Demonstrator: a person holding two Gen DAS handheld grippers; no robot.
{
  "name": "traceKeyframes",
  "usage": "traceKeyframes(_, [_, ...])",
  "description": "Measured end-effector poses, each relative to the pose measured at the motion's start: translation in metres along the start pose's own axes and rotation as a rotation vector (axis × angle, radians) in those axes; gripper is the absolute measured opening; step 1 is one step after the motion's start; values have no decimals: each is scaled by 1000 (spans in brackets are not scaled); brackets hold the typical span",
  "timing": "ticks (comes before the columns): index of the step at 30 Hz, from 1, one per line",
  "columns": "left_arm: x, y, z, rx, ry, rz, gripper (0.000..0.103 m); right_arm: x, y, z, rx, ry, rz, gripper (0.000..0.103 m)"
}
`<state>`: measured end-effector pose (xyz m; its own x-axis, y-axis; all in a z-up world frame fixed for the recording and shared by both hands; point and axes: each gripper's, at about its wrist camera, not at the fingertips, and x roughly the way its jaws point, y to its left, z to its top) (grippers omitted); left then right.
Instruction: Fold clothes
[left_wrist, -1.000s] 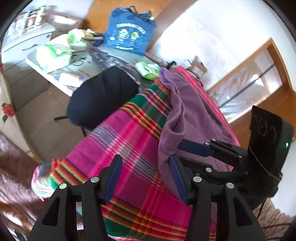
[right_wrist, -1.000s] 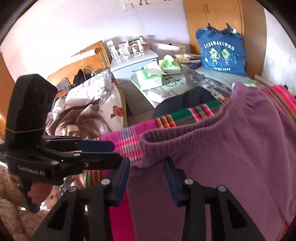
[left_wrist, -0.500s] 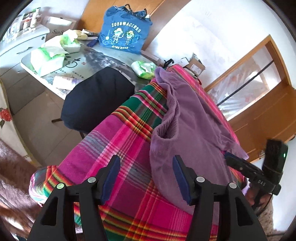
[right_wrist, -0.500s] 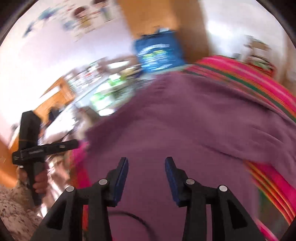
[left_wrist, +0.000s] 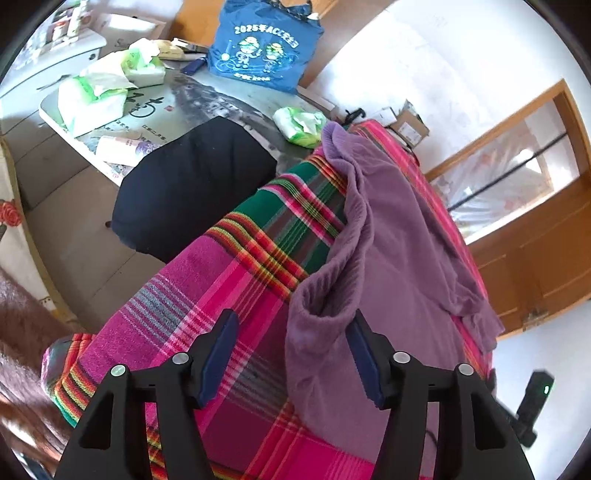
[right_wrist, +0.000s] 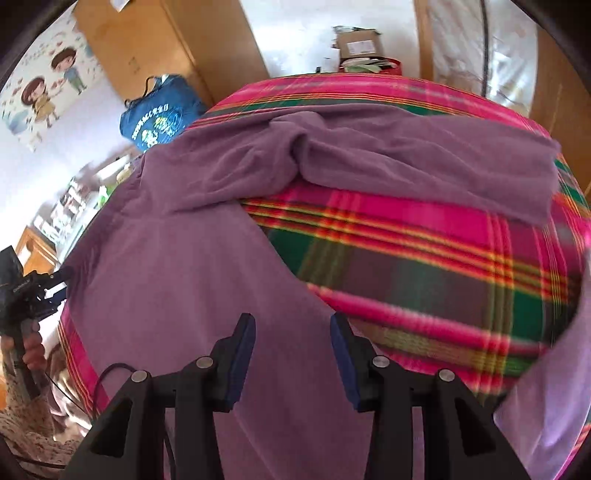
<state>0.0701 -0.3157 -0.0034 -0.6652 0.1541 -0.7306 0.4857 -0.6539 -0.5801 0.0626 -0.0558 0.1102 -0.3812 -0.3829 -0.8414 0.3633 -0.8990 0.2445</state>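
Observation:
A purple knit garment (left_wrist: 399, 258) lies spread lengthwise on a pink, green and yellow plaid blanket (left_wrist: 221, 280). Its ribbed hem corner (left_wrist: 317, 325) sits between the fingers of my left gripper (left_wrist: 293, 325), whose jaws are closing; the pads do not visibly press the cloth. My right gripper (right_wrist: 292, 325) is open above the garment's flat body (right_wrist: 177, 280), with nothing between its fingers. Folded sleeves or legs (right_wrist: 369, 155) bunch at the far side. The right gripper (left_wrist: 532, 402) also shows small at the lower right, and the left gripper (right_wrist: 37, 291) at the left edge.
A dark chair seat (left_wrist: 192, 184) stands beside the blanket's edge. Behind it is a grey table (left_wrist: 207, 99) with tissue packs (left_wrist: 92, 99) and a blue bag (left_wrist: 262, 44). Wooden cupboards (right_wrist: 155, 48) and a cardboard box (right_wrist: 358, 44) line the wall.
My right gripper left the hem beside the left gripper and swung across to the garment's other side, rolling as it went. The left gripper shifted slightly, and its jaws narrowed around the hem corner.

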Motion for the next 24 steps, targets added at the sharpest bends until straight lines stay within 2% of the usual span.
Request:
traceKeyframes(1, [2,2,2,-18,10,1,32,-2,-1,-3,7,-3,-4,43])
traceKeyframes(2, [3,4,3,-33,18,6,26,-4,-2,-7,13,-6,-8,43])
traceKeyframes(7, [-6,5,-1,-27,-16,34,13,-9,1,-15,9,-15,3,43])
traceKeyframes(11, [-13,13,-1,-71,-29,38,11,-18,-3,-34,-18,-1,-15,43])
traceKeyframes(15, [-18,21,0,-97,-42,39,11,-35,-12,-57,-34,5,-95,43])
traceKeyframes(20, [-19,23,0,-105,-44,38,11,-67,-40,-76,77,-62,-146,43])
traceKeyframes(23, [-15,30,0,-144,-19,44,11,-79,-54,-85,140,-88,-177,43])
traceKeyframes(24, [-13,32,-2,-158,-10,47,11,-81,-57,-90,156,-100,-212,43])
